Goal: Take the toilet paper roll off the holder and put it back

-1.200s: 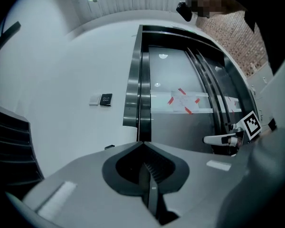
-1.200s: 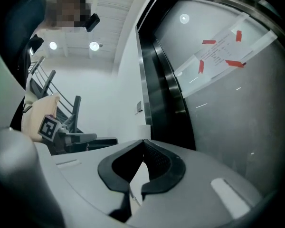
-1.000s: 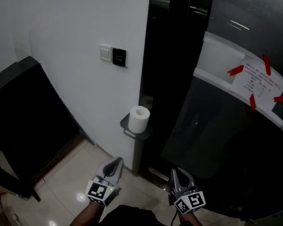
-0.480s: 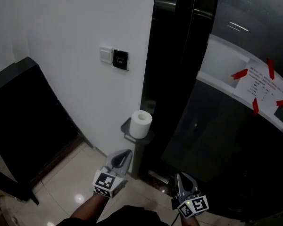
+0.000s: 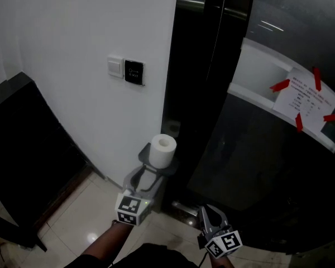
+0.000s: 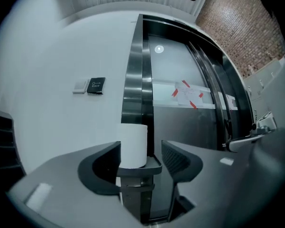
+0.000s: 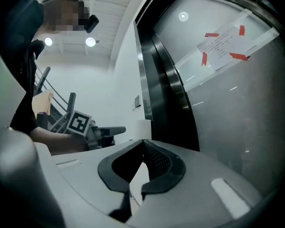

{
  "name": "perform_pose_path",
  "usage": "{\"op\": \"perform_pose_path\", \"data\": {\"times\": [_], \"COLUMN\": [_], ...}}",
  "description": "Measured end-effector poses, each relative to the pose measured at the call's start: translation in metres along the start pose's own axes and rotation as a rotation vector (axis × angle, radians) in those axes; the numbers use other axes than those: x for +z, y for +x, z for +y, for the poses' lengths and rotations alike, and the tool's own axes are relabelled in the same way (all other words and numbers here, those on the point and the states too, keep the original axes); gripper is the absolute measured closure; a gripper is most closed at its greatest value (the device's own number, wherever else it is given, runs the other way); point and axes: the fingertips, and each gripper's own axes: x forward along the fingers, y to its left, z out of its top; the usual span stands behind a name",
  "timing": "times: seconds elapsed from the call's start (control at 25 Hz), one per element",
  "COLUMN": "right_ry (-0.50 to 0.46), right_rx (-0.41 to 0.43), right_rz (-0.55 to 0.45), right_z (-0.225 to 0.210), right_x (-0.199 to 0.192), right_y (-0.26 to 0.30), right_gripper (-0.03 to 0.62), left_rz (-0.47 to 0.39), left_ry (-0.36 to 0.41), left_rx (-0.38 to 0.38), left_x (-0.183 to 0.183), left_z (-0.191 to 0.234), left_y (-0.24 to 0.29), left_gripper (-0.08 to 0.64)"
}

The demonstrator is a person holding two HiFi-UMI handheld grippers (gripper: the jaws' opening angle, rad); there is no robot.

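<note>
The toilet paper roll [image 6: 133,144] stands upright on its holder [image 6: 141,168]. The left claw [image 6: 140,148] has just opened about halfway, is empty and frames the roll. Keep it level, straddle mid-roll, then squeeze gently. The right claw [image 7: 142,145] is closed and empty.

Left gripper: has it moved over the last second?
Yes. The left gripper has closed in on the holder: earlier well short of it, its tips now reach just beneath the roll. Its jaws have just been opening, gripping nothing.
</note>
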Motion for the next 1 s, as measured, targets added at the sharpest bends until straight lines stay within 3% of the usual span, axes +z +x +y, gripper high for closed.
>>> {"op": "perform_pose_path", "data": {"times": [0.16,0.24,0.76,1.0], "right_ry": [-0.002,-0.003,0.011,0.004], "right_rx": [-0.033,-0.050,-0.119,-0.111], "right_rz": [0.001,0.000,0.005,0.006], "right_z": [-0.004,-0.008,-0.034,-0.040], "right_x": [0.000,0.001,-0.001,0.002], "right_y": [-0.004,-0.008,-0.029,-0.026], "right_gripper": [0.578,0.578,0.578,0.578], "left_rz": [0.048,0.057,0.110,0.162], "left_ry": [-0.020,-0.038,0.015,0.048], "left_rx": [0.033,0.033,0.026,0.024], "left_x": [-0.004,-0.004,-0.013,-0.019], "left_z": [0.017,0.021,0.029,0.023], "left_y": [0.032,0.047,0.097,0.119], "left_gripper": [0.138,0.087,0.072,0.069]}}
